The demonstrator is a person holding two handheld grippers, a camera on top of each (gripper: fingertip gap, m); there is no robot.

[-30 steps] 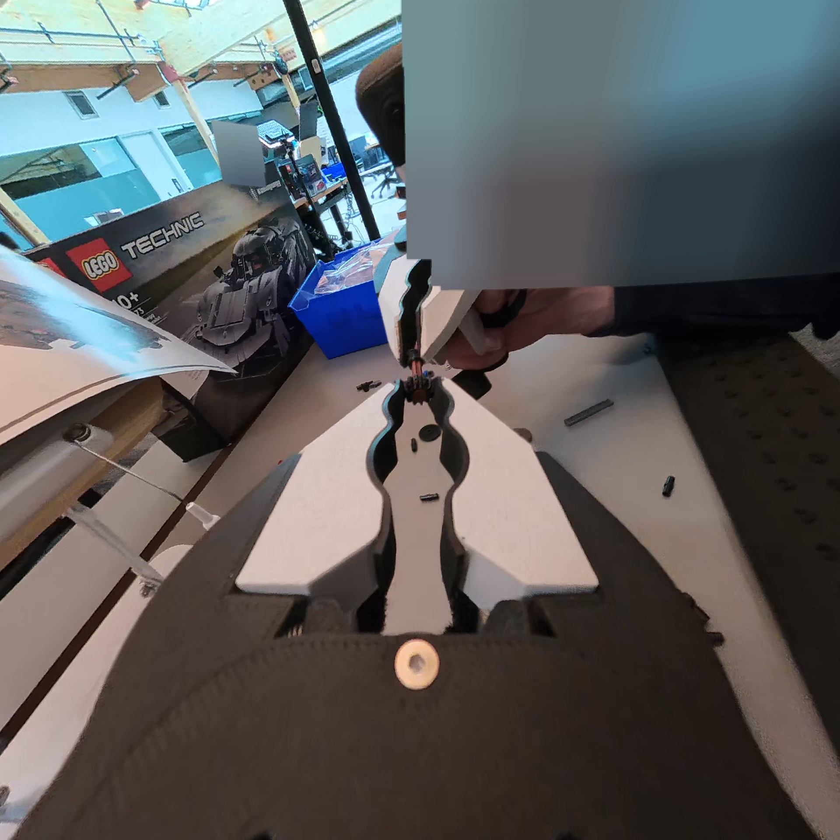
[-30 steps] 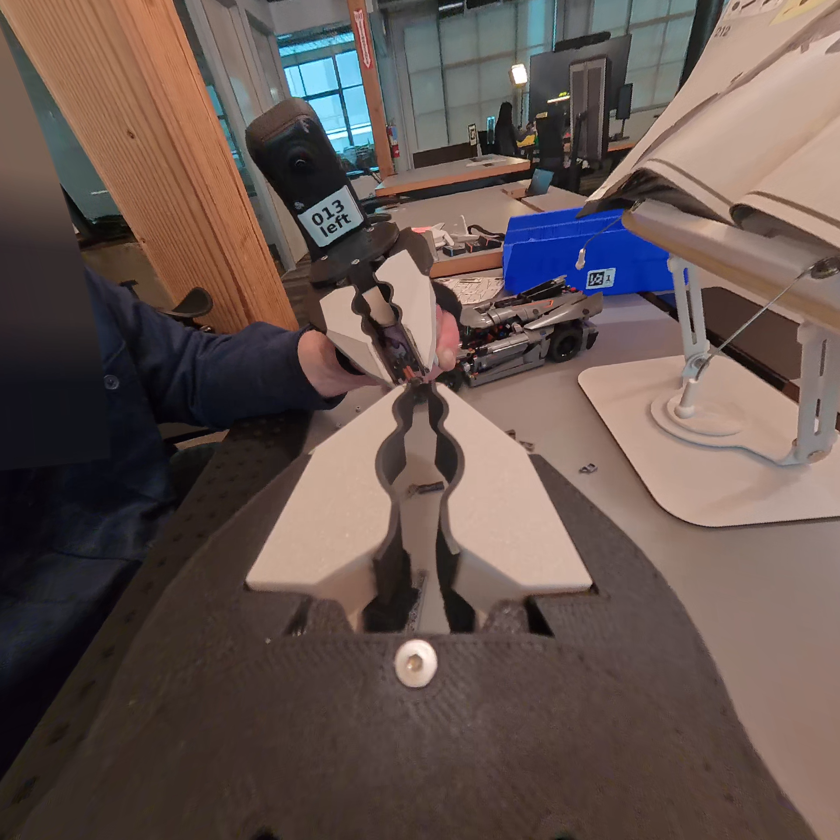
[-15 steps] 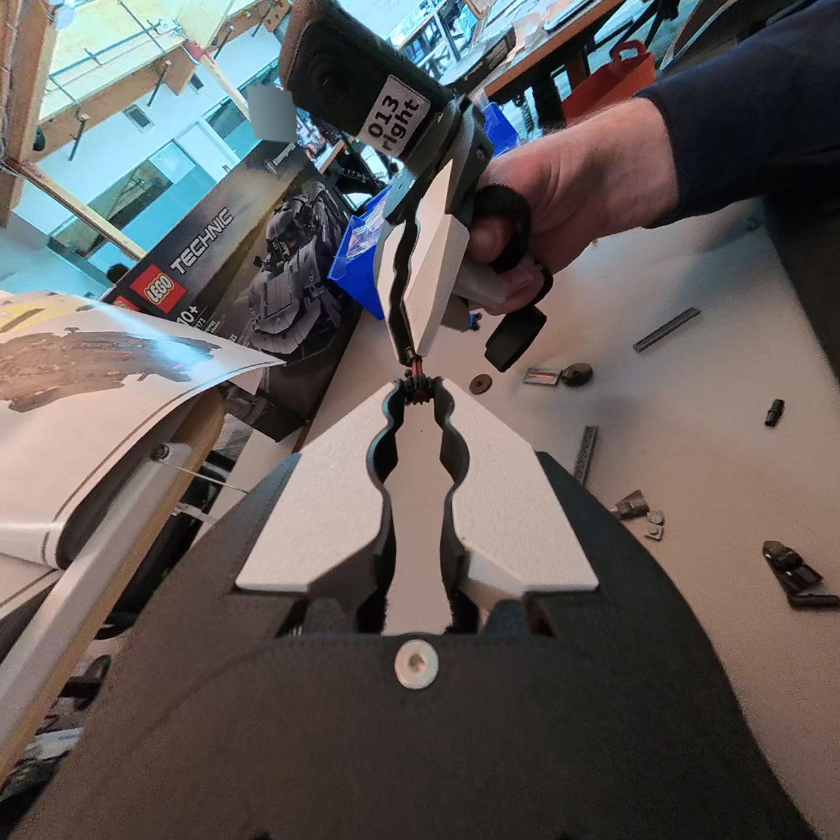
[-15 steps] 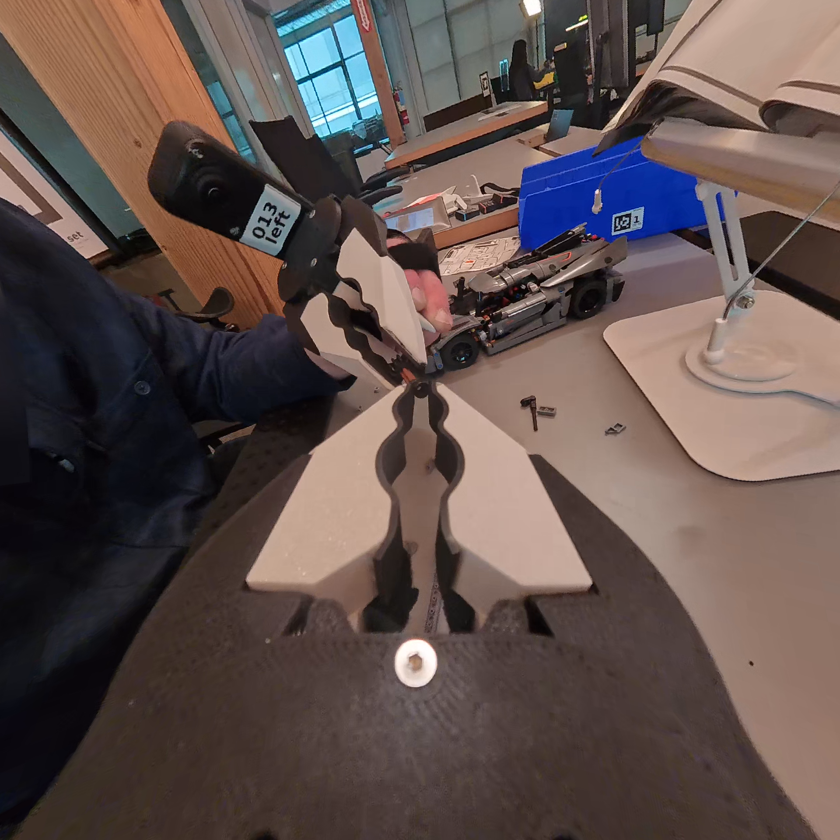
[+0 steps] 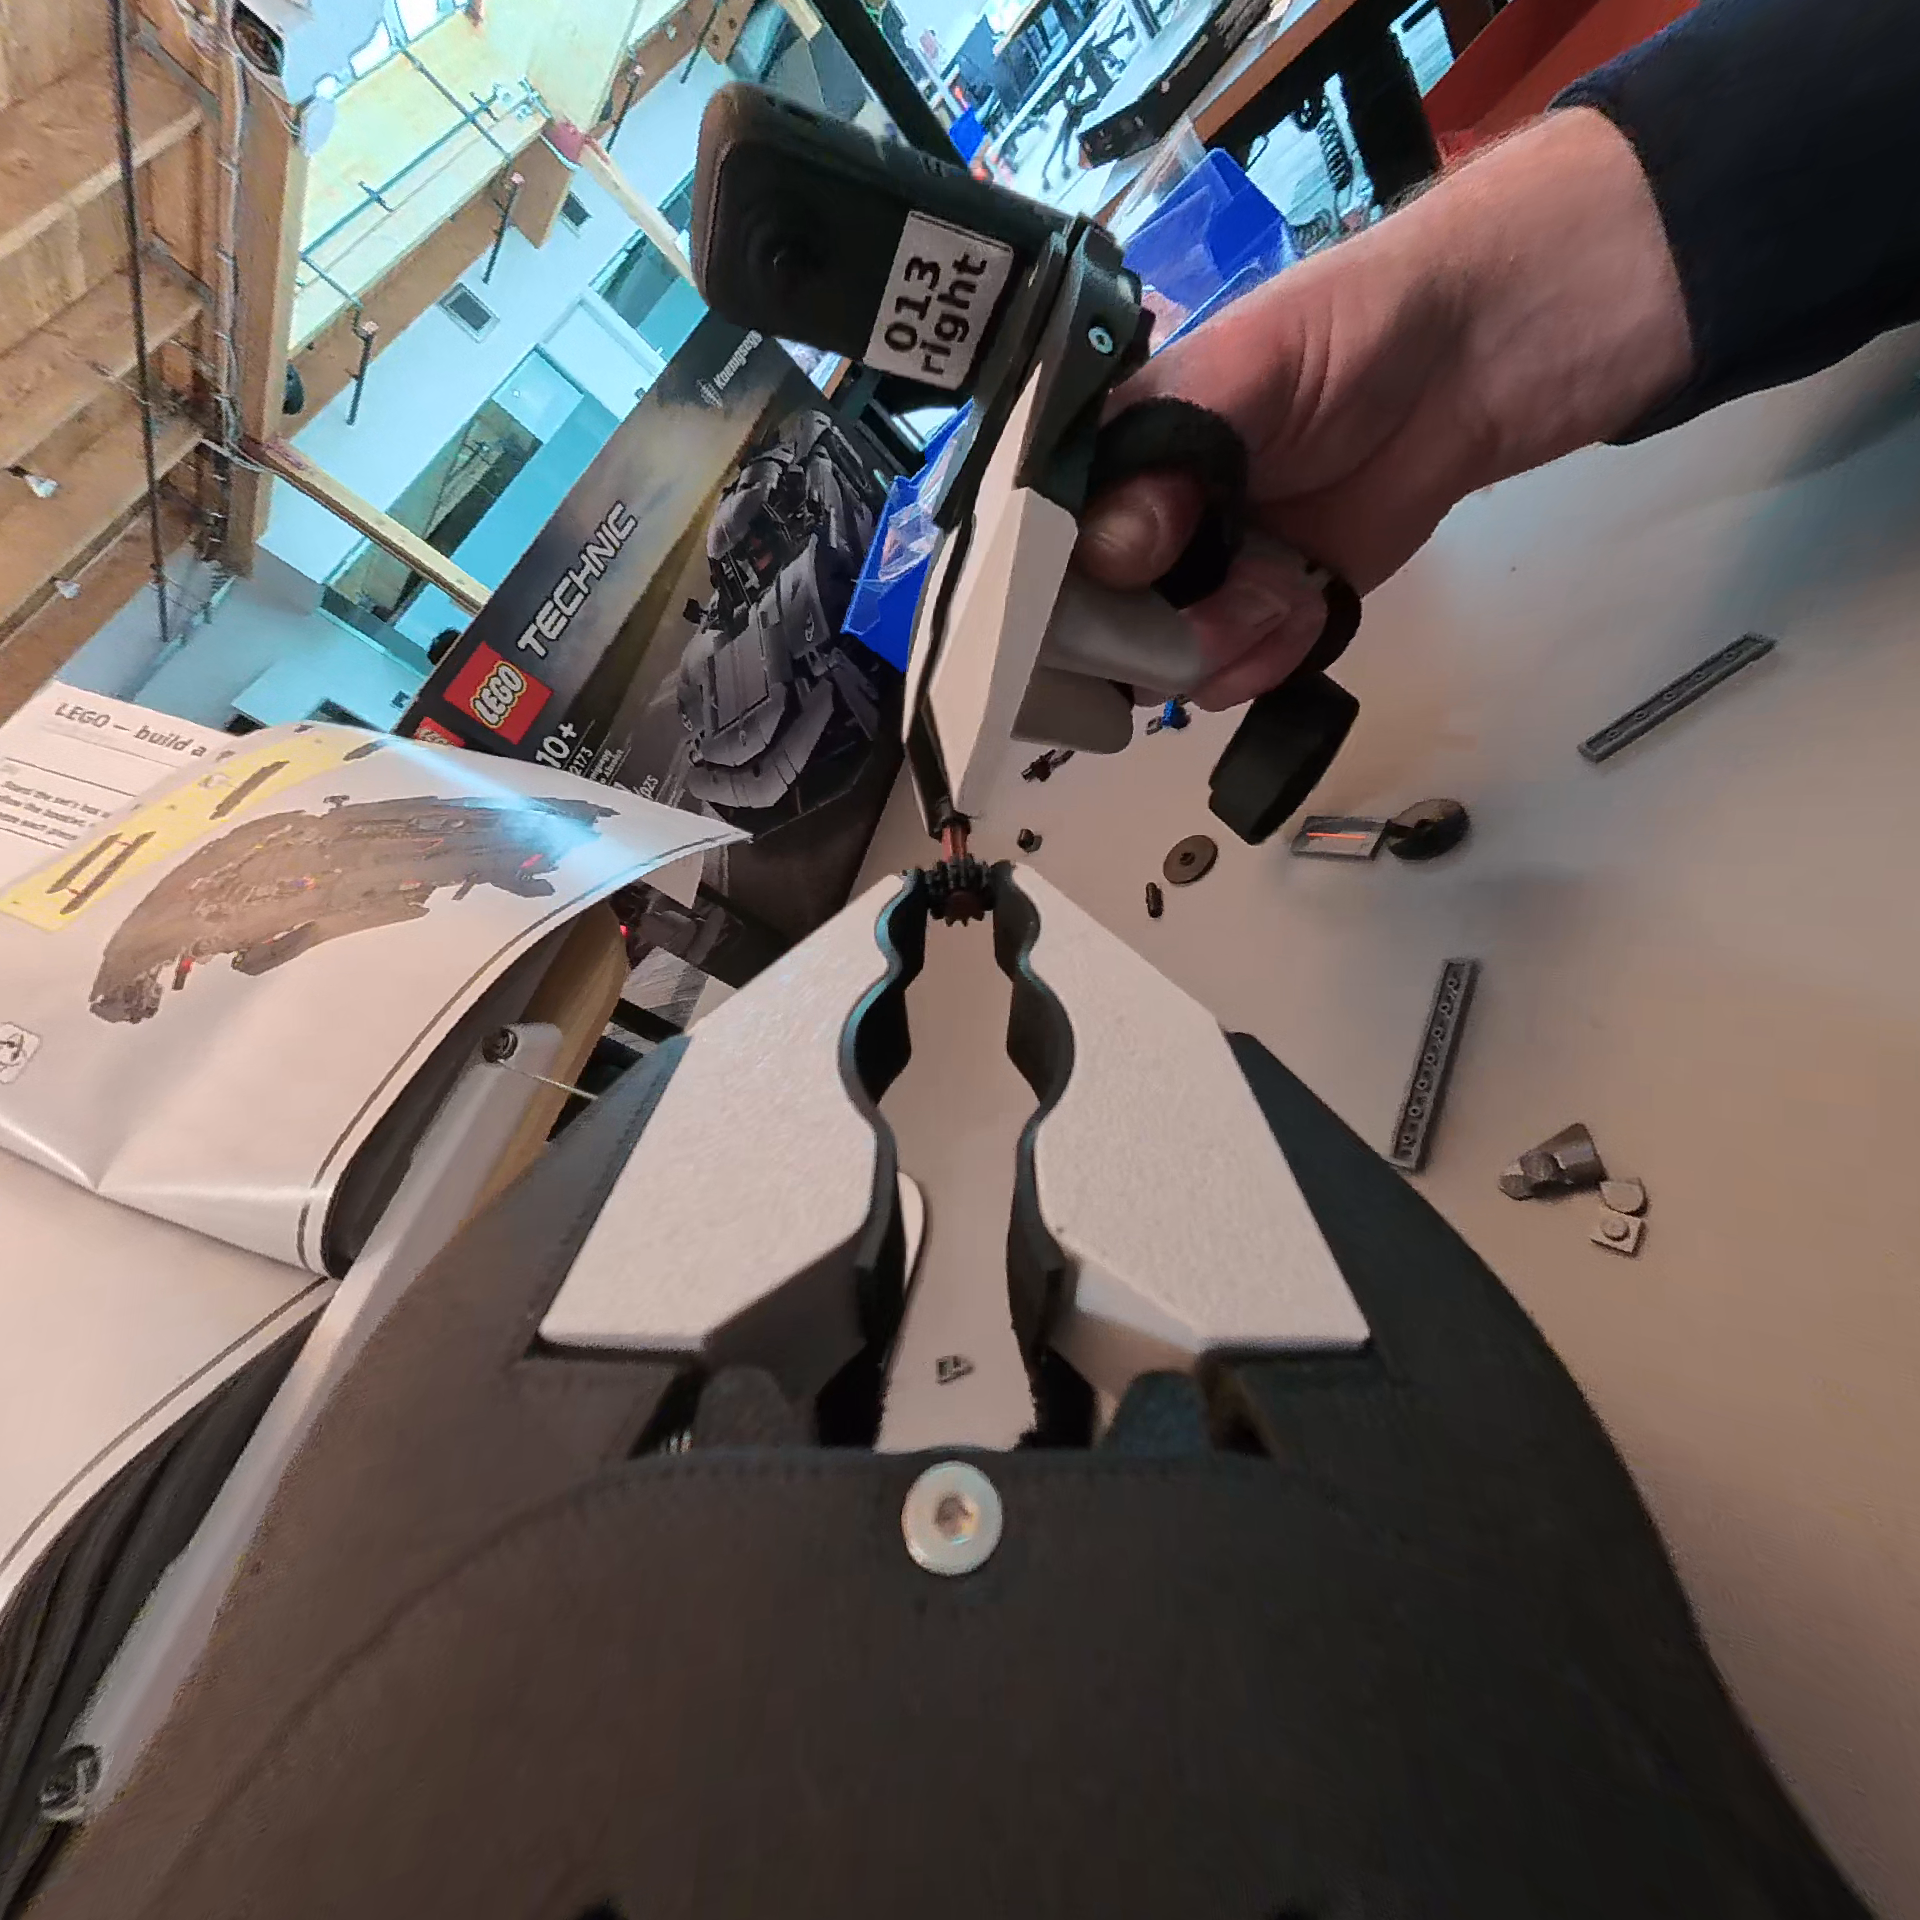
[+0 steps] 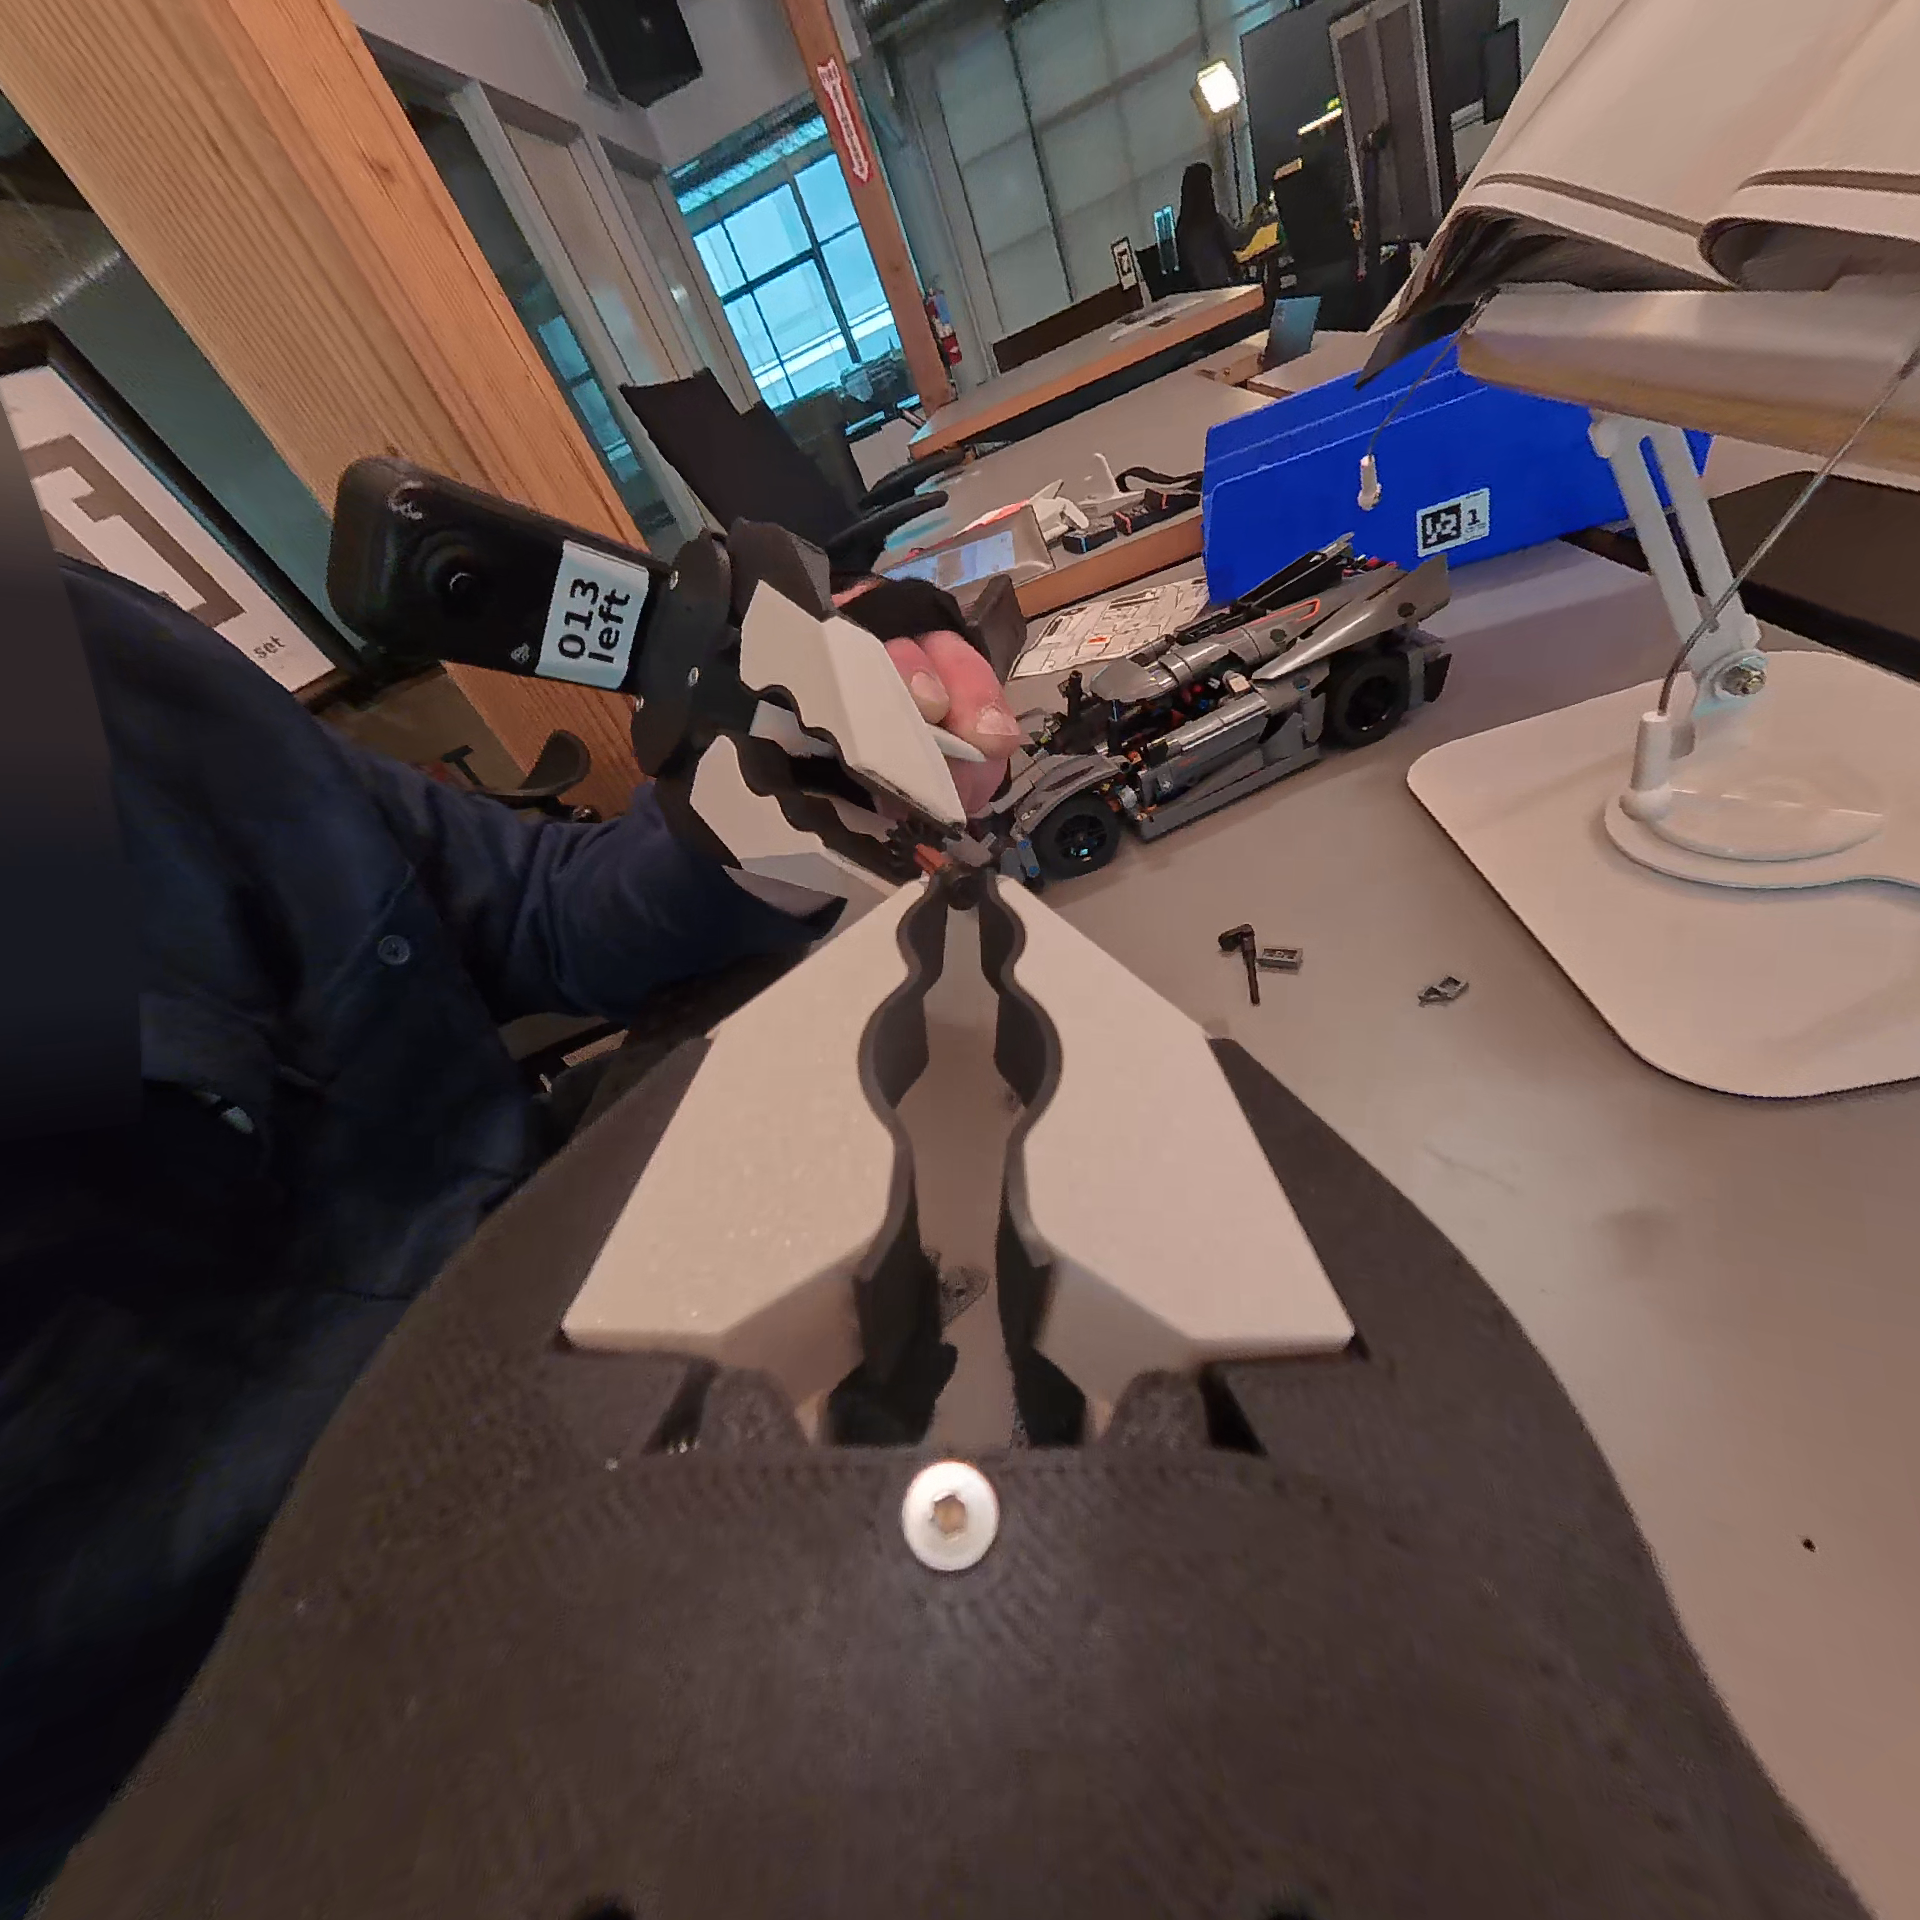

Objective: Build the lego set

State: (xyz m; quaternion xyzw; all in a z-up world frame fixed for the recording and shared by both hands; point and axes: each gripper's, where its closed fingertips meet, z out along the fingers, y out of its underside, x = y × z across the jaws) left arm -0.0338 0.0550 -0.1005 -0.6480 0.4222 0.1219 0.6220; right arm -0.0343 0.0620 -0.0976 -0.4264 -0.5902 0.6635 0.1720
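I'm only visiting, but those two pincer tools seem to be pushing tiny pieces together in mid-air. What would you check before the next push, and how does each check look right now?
1. Left gripper shut on the small black gear: ok.
2. Right gripper shut on the thin reddish axle: ok.
3. Axle tip meets the middle of the gear: appears so; whether it has entered the hole, cannot tell.
4. Axle in line with the gear's hole: cannot tell, the parts are too small.
5. Both pieces held above the table, free of the loose parts lying on it: ok.
6. Part-built grey car stands beyond the grippers, out of the way: ok.
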